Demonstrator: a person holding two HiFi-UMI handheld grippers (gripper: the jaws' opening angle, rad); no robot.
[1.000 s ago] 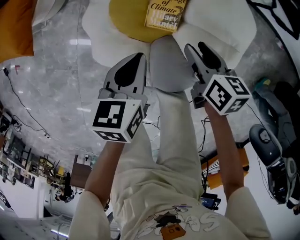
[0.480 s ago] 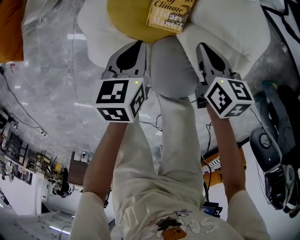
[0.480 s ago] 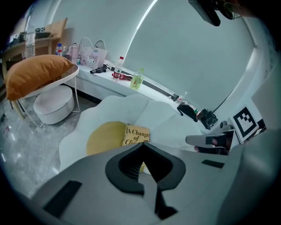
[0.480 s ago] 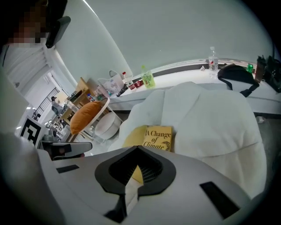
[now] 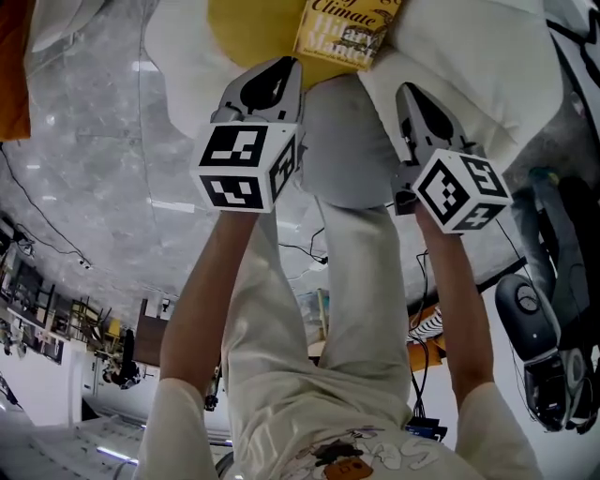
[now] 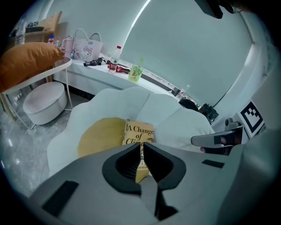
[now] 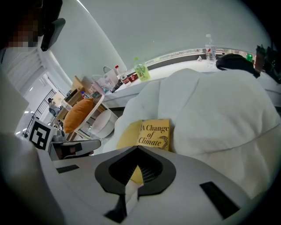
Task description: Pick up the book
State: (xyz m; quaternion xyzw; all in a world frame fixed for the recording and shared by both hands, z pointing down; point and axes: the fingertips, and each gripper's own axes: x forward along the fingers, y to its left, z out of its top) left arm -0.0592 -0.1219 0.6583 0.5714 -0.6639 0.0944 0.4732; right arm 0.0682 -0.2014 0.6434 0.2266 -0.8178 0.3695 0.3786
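Your book (image 5: 349,33) lies on the middle pad (image 5: 248,28) of the flower cushion, petals all round it. Your left gripper (image 5: 284,67) and right gripper (image 5: 409,94) hang before it, your knee (image 5: 342,141) between them. Left of the cushion, a pillow (image 6: 26,61) rests on a side table (image 6: 59,67), with a stool (image 6: 44,103) beneath.

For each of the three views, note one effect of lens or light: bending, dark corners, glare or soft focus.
Head view: bright streaks of glare on the glossy floor, and the top edge cuts the book. Left gripper view: dark rounded corners, bowed wall lines, the near left claw soft. Right gripper view: the same dark corners; the book's title reads sharp.
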